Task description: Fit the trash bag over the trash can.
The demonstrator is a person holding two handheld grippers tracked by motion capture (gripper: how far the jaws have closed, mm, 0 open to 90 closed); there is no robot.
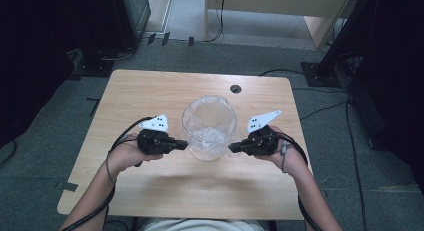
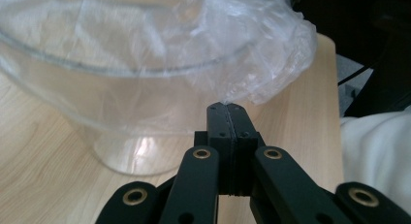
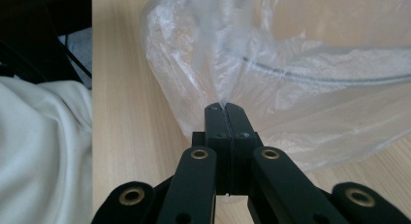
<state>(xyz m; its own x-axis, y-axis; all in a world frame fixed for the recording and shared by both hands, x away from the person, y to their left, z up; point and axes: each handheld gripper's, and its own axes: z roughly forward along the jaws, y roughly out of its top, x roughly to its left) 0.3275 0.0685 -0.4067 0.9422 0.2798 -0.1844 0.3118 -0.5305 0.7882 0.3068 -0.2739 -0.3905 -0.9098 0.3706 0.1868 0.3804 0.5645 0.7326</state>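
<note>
Clear plastic bag lines the glass bowl mid-tabletop, with bare wood all round. I have the left hand-held gripper and right hand-held gripper each clamped on a pinch of bag film — opposite sides. Bowl's base is hard to make out through the film.

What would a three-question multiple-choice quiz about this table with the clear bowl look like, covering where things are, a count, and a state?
1. Where does the glass bowl stand?
A. mid-table, between the two hand-held grippers
B. at the table's far left corner
C. on the floor

2. How many dots mark the right hand-held gripper's grey plate?
A. one
B. three
C. six

3. How do the left hand-held gripper's jaws stand?
A. wide open, away from everything
B. shut on the plastic bag's edge
C. clamped on the table edge

Answers: 1 A, the high view shows the bowl centred between both grippers. 2 B, three dark dots show on it. 3 B, the jaws meet with film pinched at their tips.
</note>
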